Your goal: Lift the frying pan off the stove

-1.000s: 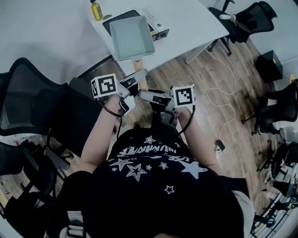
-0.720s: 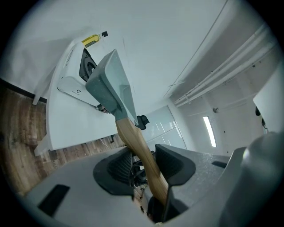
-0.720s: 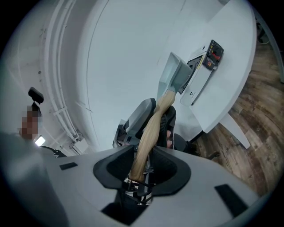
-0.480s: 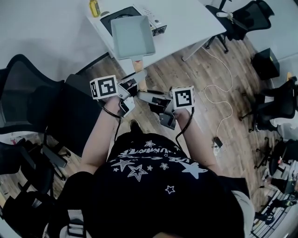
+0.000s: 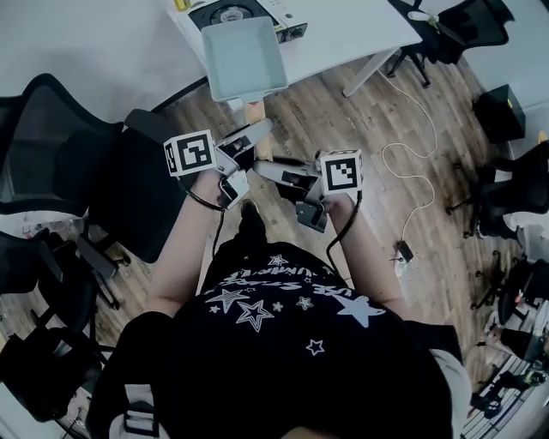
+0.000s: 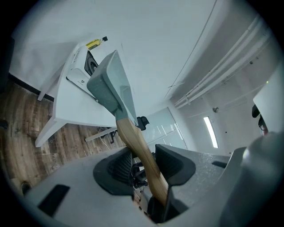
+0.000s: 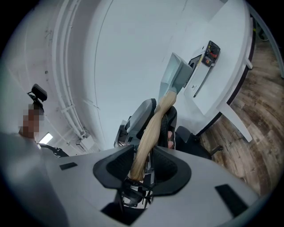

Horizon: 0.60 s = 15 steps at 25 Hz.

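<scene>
pan: the square frying pan [image 5: 244, 58] is in the air, clear of the portable stove [image 5: 230, 12] on the table [image 5: 343, 34]
left gripper [image 6: 146, 166]: jaws clamped on the wooden handle [image 6: 138, 148]
right gripper [image 7: 142, 164]: jaws clamped on the handle's end
handling: probably rigid and front-heavy; the smooth handle may twist, so hold it at both points

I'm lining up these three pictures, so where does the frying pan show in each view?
Head view: frying pan at top centre, overlapping the table's near edge.
Left gripper view: left of centre, upper half, tilted, its wooden handle running down toward the camera.
Right gripper view: right of centre, upper half, smaller.
Shared landmark: the white table behind the pan.
</scene>
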Motion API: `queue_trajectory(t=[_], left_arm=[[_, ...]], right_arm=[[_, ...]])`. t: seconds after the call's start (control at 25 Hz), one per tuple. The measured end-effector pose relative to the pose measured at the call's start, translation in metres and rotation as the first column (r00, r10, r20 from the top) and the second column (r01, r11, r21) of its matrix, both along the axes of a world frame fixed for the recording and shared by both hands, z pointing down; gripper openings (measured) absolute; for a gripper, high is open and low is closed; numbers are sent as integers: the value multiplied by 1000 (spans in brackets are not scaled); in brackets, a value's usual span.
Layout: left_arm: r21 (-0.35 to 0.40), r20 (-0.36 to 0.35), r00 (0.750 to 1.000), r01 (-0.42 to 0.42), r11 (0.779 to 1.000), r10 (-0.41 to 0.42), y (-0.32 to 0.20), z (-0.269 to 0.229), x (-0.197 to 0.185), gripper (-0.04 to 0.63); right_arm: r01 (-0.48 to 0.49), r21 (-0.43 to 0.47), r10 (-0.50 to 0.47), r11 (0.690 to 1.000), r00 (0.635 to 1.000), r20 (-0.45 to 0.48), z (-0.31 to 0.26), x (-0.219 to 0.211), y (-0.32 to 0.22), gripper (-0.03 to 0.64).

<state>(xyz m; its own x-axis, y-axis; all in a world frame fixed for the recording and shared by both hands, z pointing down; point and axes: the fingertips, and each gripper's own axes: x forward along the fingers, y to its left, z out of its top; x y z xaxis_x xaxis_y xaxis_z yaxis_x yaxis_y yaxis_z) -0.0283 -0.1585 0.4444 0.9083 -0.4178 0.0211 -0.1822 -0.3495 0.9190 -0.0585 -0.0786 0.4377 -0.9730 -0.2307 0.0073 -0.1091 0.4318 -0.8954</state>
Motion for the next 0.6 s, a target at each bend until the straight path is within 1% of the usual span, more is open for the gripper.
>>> queue_trajectory(t=[0.2,0.32,0.44,0.48,0.6], left_arm=[[9,7,1000,9,1000,-9,36,-4,9,169],[18,10,1000,15,1000,-15,55,-7,15,169],[26,-17,1000,10,1000,-9,72,-12,23,169],[24,-25,1000,10,1000,-9,77,-14,25,169],[22,-3,1000,18,1000,-18,91,-11,27,169]], right_arm=[[8,-2,-8,1000,1000,-10,0,11,36,126],[22,7,-22,1000,1000,3,-5,16,56,126],[13,0,-13,1000,999,-45,4,27,70,126],[14,2,-14,1000,999,-48,4,29,75,126],[29,18,-29,999,999,-19,-5,30,92,127]])
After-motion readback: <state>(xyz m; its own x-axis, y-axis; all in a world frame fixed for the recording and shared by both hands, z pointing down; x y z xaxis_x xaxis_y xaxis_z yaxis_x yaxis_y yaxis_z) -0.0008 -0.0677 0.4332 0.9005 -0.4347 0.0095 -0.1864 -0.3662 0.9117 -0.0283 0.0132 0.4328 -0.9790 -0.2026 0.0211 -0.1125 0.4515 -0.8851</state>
